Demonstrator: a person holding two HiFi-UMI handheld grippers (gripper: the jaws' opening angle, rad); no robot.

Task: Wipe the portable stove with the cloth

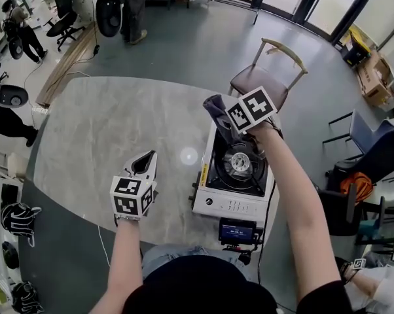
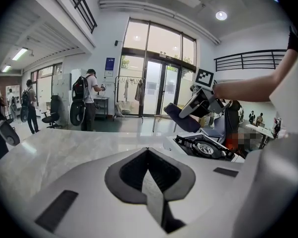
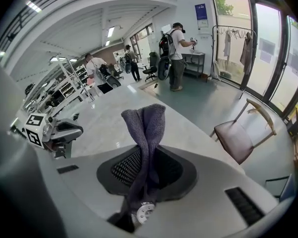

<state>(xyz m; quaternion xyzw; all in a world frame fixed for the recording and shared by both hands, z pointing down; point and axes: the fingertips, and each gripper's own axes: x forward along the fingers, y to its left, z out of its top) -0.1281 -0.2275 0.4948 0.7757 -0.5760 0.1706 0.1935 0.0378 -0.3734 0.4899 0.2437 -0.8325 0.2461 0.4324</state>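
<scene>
Here, right gripper (image 1: pixel 227 116) clamped on cloth (image 3: pixel 144 125), left gripper (image 1: pixel 146 159) closed, empty, portable stove (image 1: pixel 231 205) lengthwise toward person.

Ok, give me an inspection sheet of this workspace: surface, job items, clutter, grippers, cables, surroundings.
Surface: grey marble-look table.
Job's things: stove at the table's right edge; cloth held above its far left corner.
Clutter: small black device with a lit screen at the stove's front.
Grippers: left hand-held gripper shut, empty, over the table; right hand-held gripper shut on the cloth.
Cables: dark cable along the stove's right side.
Surroundings: chair beyond the table; people standing at the back.
</scene>
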